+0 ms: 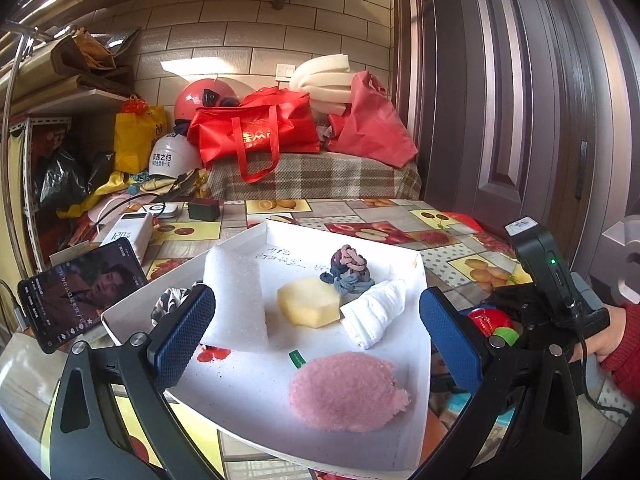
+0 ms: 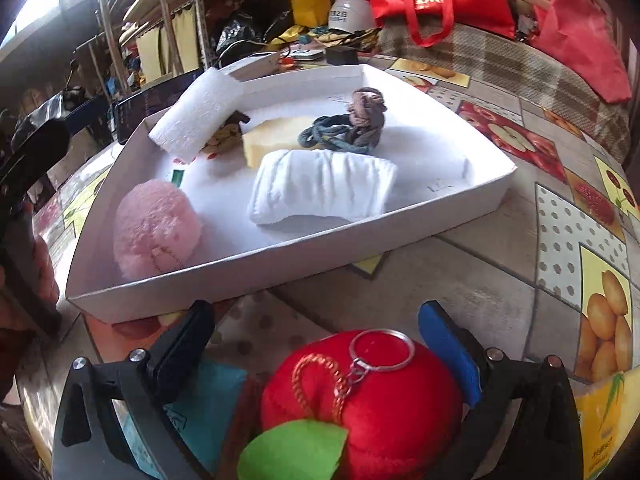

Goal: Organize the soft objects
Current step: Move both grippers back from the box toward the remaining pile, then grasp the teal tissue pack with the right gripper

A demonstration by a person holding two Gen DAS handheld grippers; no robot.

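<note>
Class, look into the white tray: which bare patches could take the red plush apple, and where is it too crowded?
The white tray has bare floor at its far right corner, beyond the rolled white cloth and right of the knotted hair ties. A smaller patch lies between the pink plush and the cloth. The middle is crowded: foam sheet, yellow sponge, ties and cloth sit close together. The red plush apple sits outside the tray.

Soft items gathered in a shallow white box, one plush apple outside it

The white cardboard tray (image 2: 280,268) holds a pink fluffy plush (image 2: 156,228) at its near left, a rolled white towel (image 2: 324,188) in the middle, a yellow sponge block (image 2: 268,136) behind it, knotted hair ties (image 2: 356,124) farther back, and a white foam sheet (image 2: 196,114) leaning at the far left. A red plush apple (image 2: 372,404) with green leaf and keyring lies on the table, nearer than the tray.
</note>
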